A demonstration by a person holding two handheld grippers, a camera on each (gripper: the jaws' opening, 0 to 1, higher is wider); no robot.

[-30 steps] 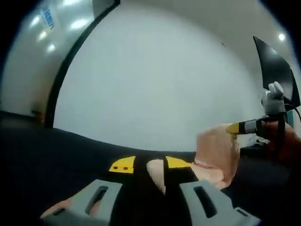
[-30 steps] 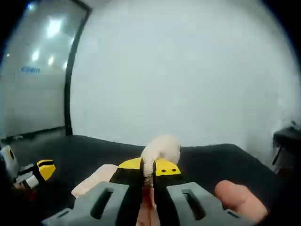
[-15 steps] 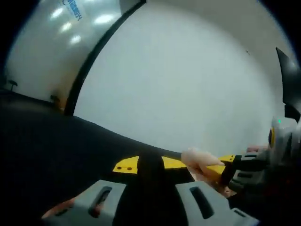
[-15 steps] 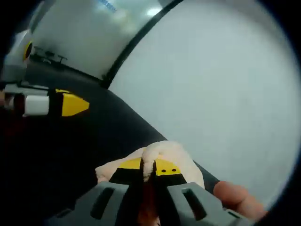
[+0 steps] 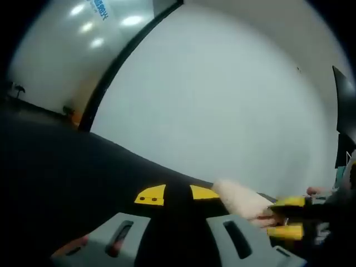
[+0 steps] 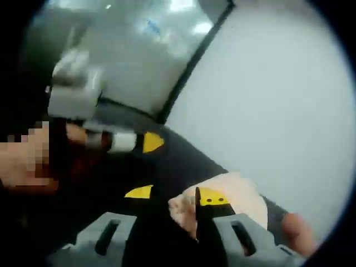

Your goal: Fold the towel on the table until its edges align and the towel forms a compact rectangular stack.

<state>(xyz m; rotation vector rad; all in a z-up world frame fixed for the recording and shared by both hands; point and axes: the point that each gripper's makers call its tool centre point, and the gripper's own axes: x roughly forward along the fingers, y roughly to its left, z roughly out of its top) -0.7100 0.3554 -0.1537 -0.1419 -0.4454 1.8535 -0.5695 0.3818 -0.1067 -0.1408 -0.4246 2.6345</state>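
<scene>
The towel (image 6: 236, 192) is pale peach-pink and plain. The desk (image 5: 67, 167) is black. Both tongs have yellow tips with small black dots on black-and-grey bodies: left tongs (image 5: 178, 194), right tongs (image 6: 175, 196). The wall (image 5: 222, 100) is plain white.

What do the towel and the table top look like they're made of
The towel looks like soft, fuzzy pale-peach terry or fleece cloth: its bunched edges are rounded and matte. The table looks matte black, possibly cloth-covered or painted; there is no shine, and blur leaves the exact material open.
</scene>
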